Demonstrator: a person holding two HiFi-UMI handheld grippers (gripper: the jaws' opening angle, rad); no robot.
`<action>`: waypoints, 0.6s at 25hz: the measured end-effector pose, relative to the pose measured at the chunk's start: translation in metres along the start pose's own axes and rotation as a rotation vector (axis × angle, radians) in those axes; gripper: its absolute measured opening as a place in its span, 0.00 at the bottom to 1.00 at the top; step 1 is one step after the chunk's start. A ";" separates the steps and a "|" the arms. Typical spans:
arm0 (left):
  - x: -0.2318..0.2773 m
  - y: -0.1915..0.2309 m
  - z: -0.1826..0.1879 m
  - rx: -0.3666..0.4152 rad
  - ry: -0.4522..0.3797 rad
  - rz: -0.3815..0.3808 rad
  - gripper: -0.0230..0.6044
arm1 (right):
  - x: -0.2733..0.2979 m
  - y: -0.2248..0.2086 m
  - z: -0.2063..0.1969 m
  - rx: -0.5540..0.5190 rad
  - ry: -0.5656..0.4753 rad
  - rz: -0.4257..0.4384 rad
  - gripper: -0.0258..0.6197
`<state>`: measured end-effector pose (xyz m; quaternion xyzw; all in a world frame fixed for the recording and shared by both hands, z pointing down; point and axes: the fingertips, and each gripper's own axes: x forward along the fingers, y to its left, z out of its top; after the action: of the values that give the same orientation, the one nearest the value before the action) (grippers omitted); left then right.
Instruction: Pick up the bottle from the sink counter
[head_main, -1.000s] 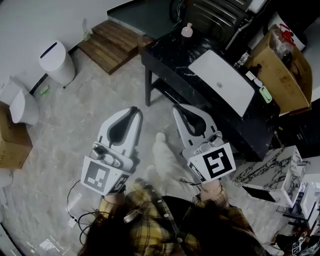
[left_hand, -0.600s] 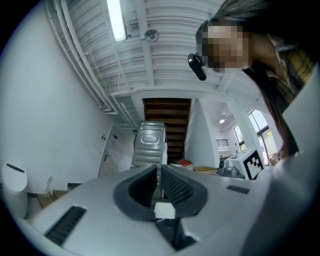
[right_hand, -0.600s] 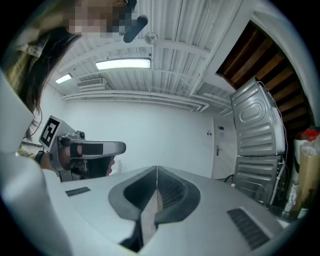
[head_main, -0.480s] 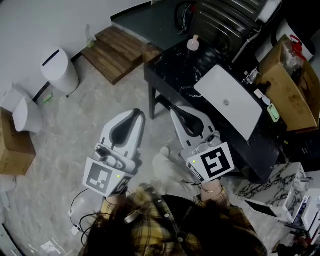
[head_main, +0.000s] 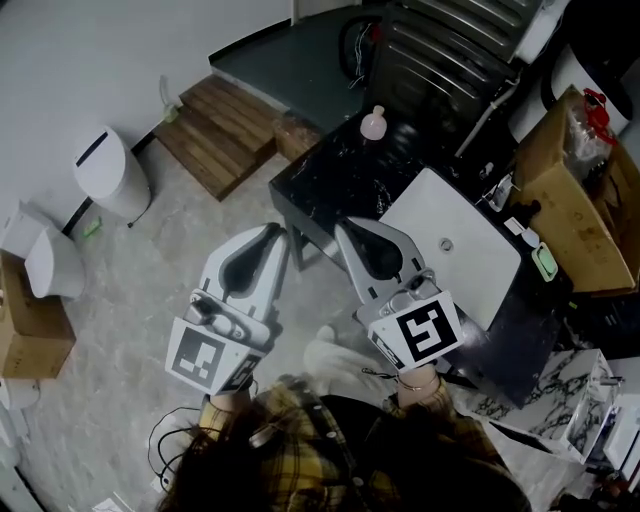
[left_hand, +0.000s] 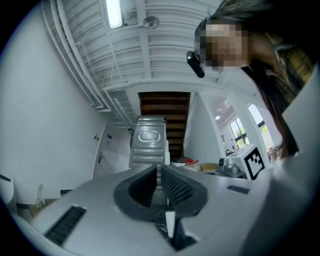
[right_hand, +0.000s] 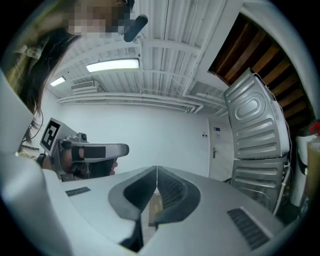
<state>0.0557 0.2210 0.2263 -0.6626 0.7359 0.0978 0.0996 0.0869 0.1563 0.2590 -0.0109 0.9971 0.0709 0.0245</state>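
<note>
A small pink bottle (head_main: 373, 124) stands upright at the far corner of the black marble sink counter (head_main: 325, 180), beside the white basin (head_main: 455, 250). Both grippers are held side by side in front of the counter, well short of the bottle. My left gripper (head_main: 268, 230) is shut with nothing in it, over the floor. My right gripper (head_main: 352, 228) is shut and empty too, its tip over the counter's near edge. The left gripper view shows shut jaws (left_hand: 159, 167) pointing up into the room. In the right gripper view the jaws (right_hand: 156, 170) are also shut. Neither gripper view shows the bottle.
A white bin (head_main: 110, 172) and a wooden platform (head_main: 225, 120) are on the floor at the left. Cardboard boxes stand at the far left (head_main: 30, 320) and right (head_main: 570, 170). A grey ribbed metal appliance (head_main: 450, 55) rises behind the counter. A small marble stand (head_main: 560, 385) is at the lower right.
The person has stepped toward the counter, so the counter and bottle now lie closer to the gripper tips. Both grippers stayed shut and side by side.
</note>
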 end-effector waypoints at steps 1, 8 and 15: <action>0.009 0.002 -0.002 0.002 0.003 -0.005 0.10 | 0.002 -0.009 -0.001 0.003 -0.002 -0.007 0.07; 0.060 0.007 -0.014 0.033 0.027 -0.046 0.10 | 0.008 -0.062 -0.006 0.022 -0.028 -0.055 0.07; 0.094 0.012 -0.021 0.049 0.037 -0.073 0.10 | 0.014 -0.100 -0.008 0.029 -0.045 -0.087 0.07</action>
<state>0.0337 0.1262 0.2208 -0.6879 0.7152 0.0639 0.1058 0.0749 0.0562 0.2520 -0.0524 0.9958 0.0558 0.0502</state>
